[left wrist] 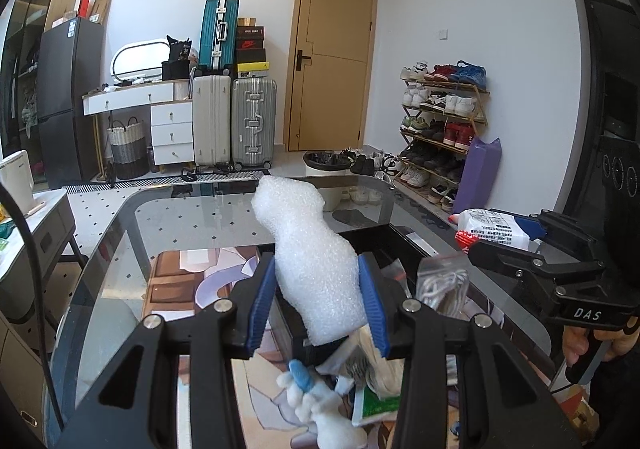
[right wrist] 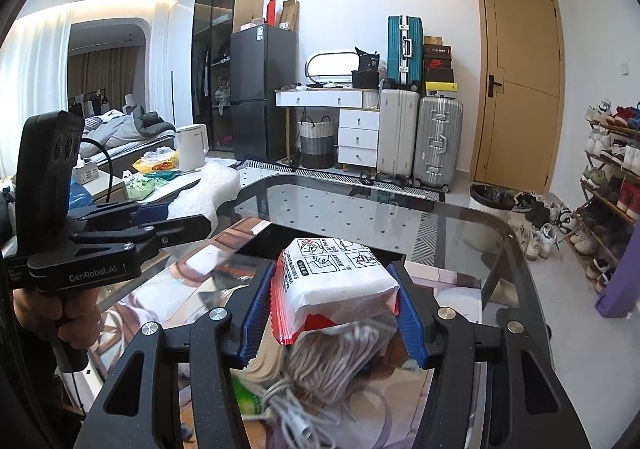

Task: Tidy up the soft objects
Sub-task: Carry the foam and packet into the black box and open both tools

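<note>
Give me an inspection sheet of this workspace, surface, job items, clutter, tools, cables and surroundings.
Surface: glass table, printed mat beneath.
Job's things: foam in left tool; tissue pack in right tool; both lifted above a black bin.
Clutter: plush toy, bagged cord, green packet.
Grippers: both tools shut on their items.
Cables: white cable below right tool.
Surroundings: suitcases, shoe rack, door, fridge.
</note>
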`<state>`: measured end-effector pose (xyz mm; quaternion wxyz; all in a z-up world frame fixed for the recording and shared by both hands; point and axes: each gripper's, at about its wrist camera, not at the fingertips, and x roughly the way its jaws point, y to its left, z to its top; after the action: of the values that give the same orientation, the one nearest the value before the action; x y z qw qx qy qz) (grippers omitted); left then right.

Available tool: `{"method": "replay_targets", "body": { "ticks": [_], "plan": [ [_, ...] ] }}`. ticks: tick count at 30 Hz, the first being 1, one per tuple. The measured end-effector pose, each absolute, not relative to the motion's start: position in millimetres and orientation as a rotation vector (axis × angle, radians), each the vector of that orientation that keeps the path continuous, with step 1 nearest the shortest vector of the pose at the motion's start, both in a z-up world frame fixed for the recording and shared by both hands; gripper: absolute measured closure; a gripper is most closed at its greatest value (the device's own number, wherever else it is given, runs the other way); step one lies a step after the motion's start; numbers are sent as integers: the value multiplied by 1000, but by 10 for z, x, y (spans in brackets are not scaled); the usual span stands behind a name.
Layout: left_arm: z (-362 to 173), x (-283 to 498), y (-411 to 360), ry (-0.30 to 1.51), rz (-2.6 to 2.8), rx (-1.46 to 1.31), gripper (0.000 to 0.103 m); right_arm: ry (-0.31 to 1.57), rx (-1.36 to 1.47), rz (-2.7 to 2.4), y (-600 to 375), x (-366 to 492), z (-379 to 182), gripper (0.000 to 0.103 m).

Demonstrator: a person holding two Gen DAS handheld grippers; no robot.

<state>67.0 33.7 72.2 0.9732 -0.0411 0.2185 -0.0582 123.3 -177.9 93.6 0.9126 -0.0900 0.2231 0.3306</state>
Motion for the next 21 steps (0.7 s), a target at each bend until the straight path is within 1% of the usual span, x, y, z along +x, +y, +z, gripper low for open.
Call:
{"method": "replay_targets", "body": {
  "ticks": [21],
  "plan": [
    [591, 1258, 378, 525, -139, -84, 63, 530, -184, 676, -1599, 1899, 859, 46]
  ]
}}
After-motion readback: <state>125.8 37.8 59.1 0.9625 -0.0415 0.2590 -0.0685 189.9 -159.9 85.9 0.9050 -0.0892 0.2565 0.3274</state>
